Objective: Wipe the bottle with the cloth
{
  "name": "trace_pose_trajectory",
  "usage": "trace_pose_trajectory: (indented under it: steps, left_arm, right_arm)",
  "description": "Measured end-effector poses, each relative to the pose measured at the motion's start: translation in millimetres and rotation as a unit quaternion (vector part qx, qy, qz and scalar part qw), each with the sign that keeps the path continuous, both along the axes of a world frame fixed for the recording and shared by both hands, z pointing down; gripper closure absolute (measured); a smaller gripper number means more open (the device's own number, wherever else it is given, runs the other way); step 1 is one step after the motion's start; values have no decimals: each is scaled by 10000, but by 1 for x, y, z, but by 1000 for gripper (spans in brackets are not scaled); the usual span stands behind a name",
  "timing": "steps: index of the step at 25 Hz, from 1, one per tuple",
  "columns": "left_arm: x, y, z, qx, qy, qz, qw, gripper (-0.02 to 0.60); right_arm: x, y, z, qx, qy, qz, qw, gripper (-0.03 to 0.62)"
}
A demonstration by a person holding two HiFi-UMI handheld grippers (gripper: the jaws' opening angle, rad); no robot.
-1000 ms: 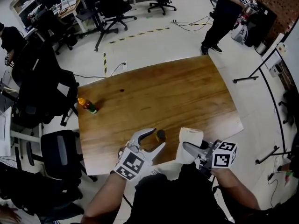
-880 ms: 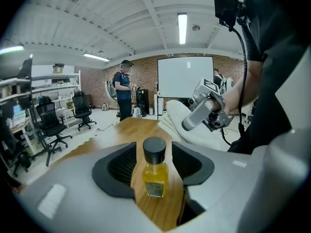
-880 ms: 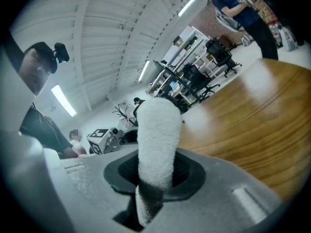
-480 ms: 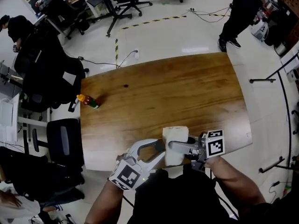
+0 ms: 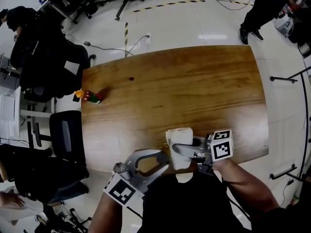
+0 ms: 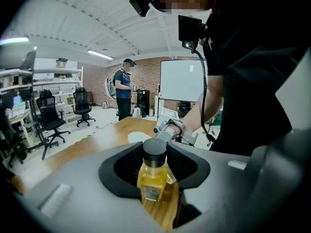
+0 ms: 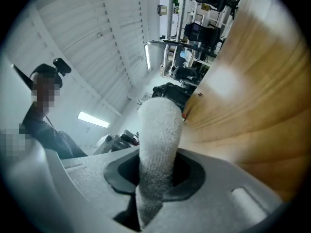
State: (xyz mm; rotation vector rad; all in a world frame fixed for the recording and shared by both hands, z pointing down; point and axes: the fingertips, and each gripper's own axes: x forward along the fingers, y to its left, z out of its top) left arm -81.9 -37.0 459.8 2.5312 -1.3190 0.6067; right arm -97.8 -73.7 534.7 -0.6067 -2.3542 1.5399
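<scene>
The left tongs [image 5: 164, 159], just closing, pinch a black-capped yellow bottle [image 6: 154, 178]; the right tongs [image 5: 177, 152] clamp a folded white cloth [image 7: 158, 130].

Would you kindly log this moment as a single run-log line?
left tongs: just closed further, gripping bottle | right tongs: shut on cloth | cloth near bottle, contact unclear

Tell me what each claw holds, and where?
Left gripper, jaws just closing, clamps the bottle at its cap; right gripper pinches the cloth by one end.

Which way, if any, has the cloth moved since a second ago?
Yes: the cloth shifted left along the table's near edge, away from its right corner.
</scene>
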Motion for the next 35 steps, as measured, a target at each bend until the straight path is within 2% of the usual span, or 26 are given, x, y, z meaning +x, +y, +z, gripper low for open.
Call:
trace_pose_trajectory:
  steps: [3,6,10,13,16,18,19,23,26,28,30,33,35]
  left_arm:
    - [0,2,1,7,60,-89,9999,414]
    - [-2,1,-1,43,135,-118,9998,414]
    - [-2,3,-1,62,199,-117,9997,414]
    - [-2,3,-2,109,226,-54,9997,414]
    - [1,2,-2,117,259,32,9996,414]
    - [3,2,-1,125,331,39,9994,414]
    - [4,1,-1,132,387,24,9992,414]
    - [3,2,0,95,489,21,9988,414]
    - [-1,4,-2,102,520,32,9986,414]
    - [0,2,-2,83,496,53,9987,413]
    - [3,0,-2,64,486,76,9988,414]
    - [6,-2,-3,100,483,88,9987,414]
    - [6,-2,-3,141,504,57,9986,413]
  right_arm:
    - [2,5,25,517,496,-57,9974,520]
    - [1,8,52,970,1052,-42,9897,520]
    - [-2,14,79,1665,1696,-151,9712,520]
    - [-2,18,92,2213,2128,-318,9512,522]
    - [1,19,101,2432,2410,-401,9387,520]
    - [4,11,95,2293,2342,-300,9443,520]
    - [4,1,85,2118,2209,-142,9519,520]
    - [-15,-54,4,829,993,589,9898,520]
    - [-45,-71,-37,43,358,565,9978,520]
    - [-64,-63,-40,-68,415,295,9987,520]
    - [-78,-44,-30,34,679,-105,9976,520]
    - [-87,-15,-8,323,1038,-657,9919,520]
    - [-86,-5,8,629,1184,-848,9873,520]
